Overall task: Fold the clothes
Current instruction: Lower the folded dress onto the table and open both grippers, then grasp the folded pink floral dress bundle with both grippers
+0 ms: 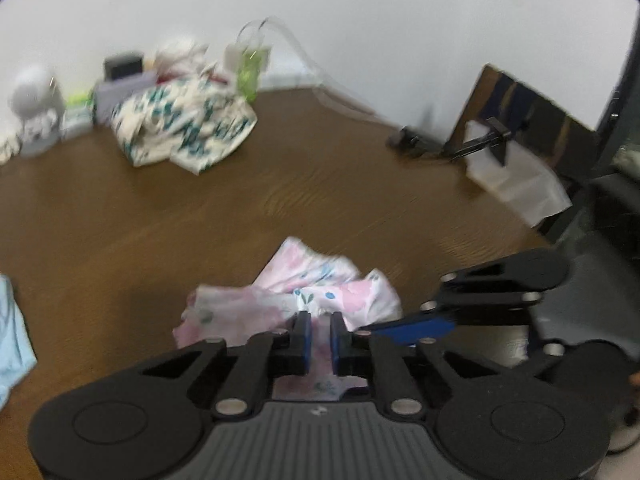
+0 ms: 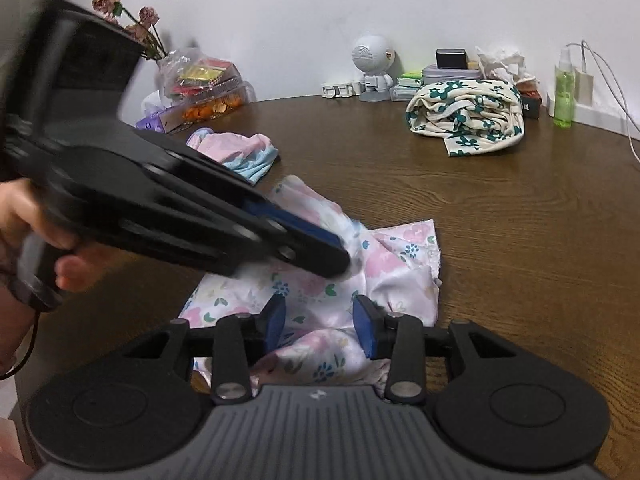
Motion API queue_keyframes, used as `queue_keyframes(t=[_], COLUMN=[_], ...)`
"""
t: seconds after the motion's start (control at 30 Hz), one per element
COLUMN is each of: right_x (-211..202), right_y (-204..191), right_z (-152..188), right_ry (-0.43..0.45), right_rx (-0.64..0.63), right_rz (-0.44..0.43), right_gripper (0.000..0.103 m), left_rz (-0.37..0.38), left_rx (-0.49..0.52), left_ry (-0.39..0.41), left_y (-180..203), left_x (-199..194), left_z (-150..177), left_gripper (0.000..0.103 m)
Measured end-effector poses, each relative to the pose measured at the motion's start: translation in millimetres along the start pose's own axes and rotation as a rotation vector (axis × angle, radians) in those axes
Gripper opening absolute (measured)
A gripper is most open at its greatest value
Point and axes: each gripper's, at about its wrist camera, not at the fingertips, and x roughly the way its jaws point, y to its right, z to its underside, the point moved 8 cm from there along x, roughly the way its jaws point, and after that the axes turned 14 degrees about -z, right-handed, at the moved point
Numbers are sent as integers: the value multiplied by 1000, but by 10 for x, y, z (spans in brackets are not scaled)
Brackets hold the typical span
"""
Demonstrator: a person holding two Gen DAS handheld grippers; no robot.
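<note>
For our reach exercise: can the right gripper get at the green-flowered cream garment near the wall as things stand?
Probably yes. The right gripper, jaws open, hangs over the pink floral garment; only bare table lies between it and the cream garment.

Lived-in home room, brown wooden table [image 2: 500, 220], dried roses [image 2: 132, 20], snack packets [image 2: 204, 88], charger cable [image 2: 612, 80]

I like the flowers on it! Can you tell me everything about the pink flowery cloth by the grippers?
The pink flowery cloth is thin, smooth-looking fabric, white and pale pink with small blue flowers and green leaves. It lies crumpled and unfolded on the brown wooden table. The left gripper, nearly closed, has cloth between its fingers. The right gripper is open above its near edge.
</note>
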Motion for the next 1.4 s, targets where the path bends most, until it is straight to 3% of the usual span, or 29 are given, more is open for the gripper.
queue_keyframes(t=[0.17, 0.27, 0.3, 0.37, 0.47, 0.53, 0.63, 0.77, 0.93, 0.97, 1.0, 1.03, 1.07, 1.1, 1.13, 1.17, 1.23, 1.4], right_x=[50, -154, -237, -392, -506, -518, -437, -142, -43, -65, -111, -187, -272, -368, -451, -520, -610, -667], right_y=[-15, -10, -8, -9, -69, -136, -257, -243, -217, -224, -226, -224, -217, -199, -174, -146, -89, 82], right_z=[0, -101, -141, -208, -228, -220, -161, 22, 19, 13, -3, -31, -68, -110, -138, -151, -171, -174], right_ry=[-4, 87, 123, 184, 194, 177, 97, -76, -78, -69, -47, -10, 33, 78, 112, 137, 174, 211], right_rx=[-25, 13, 28, 50, 27, -4, -64, -100, -106, -100, -90, -77, -61, -43, -24, -5, 40, 172], right_rz=[21, 1, -6, -18, -26, -42, -50, 8, 31, 26, 19, 9, 2, 0, 4, 13, 6, -47], right_gripper=[39, 54, 64, 66, 60, 52, 40, 37, 37, 37, 40, 49, 54, 70, 79, 90, 100, 101], left_rz=[19, 31, 29, 25, 6, -12, -18, -51, -47, -45, -43, -50, -61, -74, -87, -90, -83, -56], left_rx=[-71, -106, -112, -123, -117, -84, -42, -33, -68, -70, -74, -81, -91, -107, -130, -158, -214, -287], left_ry=[30, 87, 112, 161, 186, 168, 130, 73, 71, 82, 98, 123, 150, 180, 208, 222, 233, 198], left_y=[-85, -161, -187, -239, -269, -227, -145, -103, -156, -158, -158, -163, -172, -182, -198, -215, -250, -287], left_x=[-38, -286, -391, -603, -793, -786, -698, -439, -405, -449, -513, -595, -680, -770, -857, -924, -1036, -1076], left_z=[29, -10, -17, -31, 35, 147, 300, 424, 429, 416, 402, 386, 370, 352, 339, 341, 356, 450], left_gripper=[5, 24, 33, 34, 31, 19, 19, 18, 18, 20, 31, 51, 62, 81, 95, 98, 100, 100])
